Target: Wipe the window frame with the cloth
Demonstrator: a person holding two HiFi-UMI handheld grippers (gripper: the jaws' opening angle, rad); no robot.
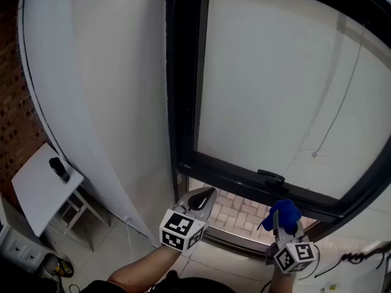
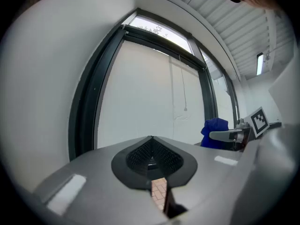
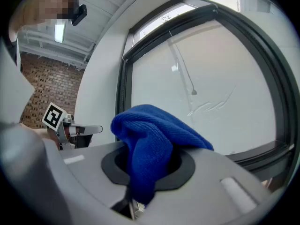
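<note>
A dark window frame (image 1: 183, 90) surrounds a pale blind, its bottom rail (image 1: 244, 185) crossing the head view. My right gripper (image 1: 282, 220) is shut on a blue cloth (image 1: 283, 213), held just below the bottom rail near a small black handle (image 1: 270, 177). In the right gripper view the blue cloth (image 3: 150, 144) bunches over the jaws in front of the window frame (image 3: 123, 93). My left gripper (image 1: 204, 195) is shut with nothing in it, its tip near the frame's lower left corner. The left gripper view shows the blue cloth (image 2: 214, 131) at right and the frame (image 2: 86, 97).
A white wall or curtain panel (image 1: 104, 90) stands left of the window. A white table (image 1: 43, 185) with a small dark object (image 1: 59, 168) is at lower left. A brick-patterned sill (image 1: 235, 211) lies below the rail. A blind cord (image 1: 339, 112) hangs at right.
</note>
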